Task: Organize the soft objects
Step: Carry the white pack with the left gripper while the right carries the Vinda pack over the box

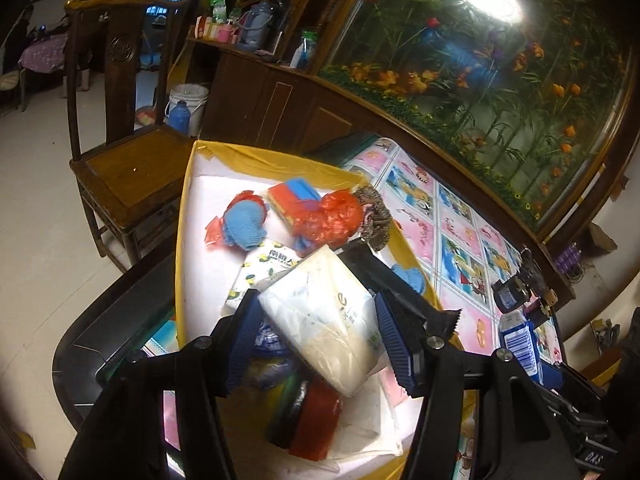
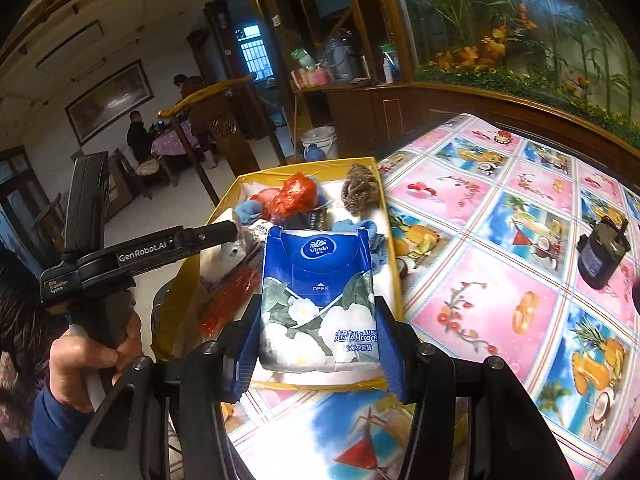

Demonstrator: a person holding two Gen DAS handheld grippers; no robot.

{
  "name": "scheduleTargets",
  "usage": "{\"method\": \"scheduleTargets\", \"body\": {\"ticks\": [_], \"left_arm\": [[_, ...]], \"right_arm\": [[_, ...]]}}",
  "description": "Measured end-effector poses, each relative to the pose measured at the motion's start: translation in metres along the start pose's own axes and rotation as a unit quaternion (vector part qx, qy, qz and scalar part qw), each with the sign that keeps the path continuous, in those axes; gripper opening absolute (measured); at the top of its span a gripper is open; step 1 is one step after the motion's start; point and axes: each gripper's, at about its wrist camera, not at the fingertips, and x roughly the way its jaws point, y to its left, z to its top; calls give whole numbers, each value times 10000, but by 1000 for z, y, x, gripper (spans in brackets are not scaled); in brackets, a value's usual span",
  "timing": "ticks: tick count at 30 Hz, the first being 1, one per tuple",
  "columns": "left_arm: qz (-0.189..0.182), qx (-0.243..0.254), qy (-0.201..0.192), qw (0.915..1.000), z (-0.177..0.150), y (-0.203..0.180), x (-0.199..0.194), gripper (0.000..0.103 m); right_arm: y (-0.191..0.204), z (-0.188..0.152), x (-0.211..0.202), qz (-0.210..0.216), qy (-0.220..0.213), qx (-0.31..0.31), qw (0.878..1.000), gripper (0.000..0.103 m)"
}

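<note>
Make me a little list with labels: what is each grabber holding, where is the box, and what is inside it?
left gripper: shut on a white tissue pack, over the box
right gripper: shut on a blue tissue pack, at the box's near edge
box: yellow-edged, on the picture tablecloth
inside: red plastic bag, blue knitted thing, brown scrunchie
on the cloth: dark jar

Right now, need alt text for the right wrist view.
The right gripper clamps a blue floral Vinda tissue pack above the near edge of a yellow-rimmed white box of soft items. The left gripper, hand-held, reaches into the box from the left; a fruit-print pink-and-blue tablecloth lies right.
</note>
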Motion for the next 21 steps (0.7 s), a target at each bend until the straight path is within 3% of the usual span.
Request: {"method": "scheduleTargets", "body": {"ticks": [21], "left_arm": [[247,515,-118,9983,-13,-15,5,58]], "right_arm": [[1,-13,59,-163,517,125,9985,57]]}}
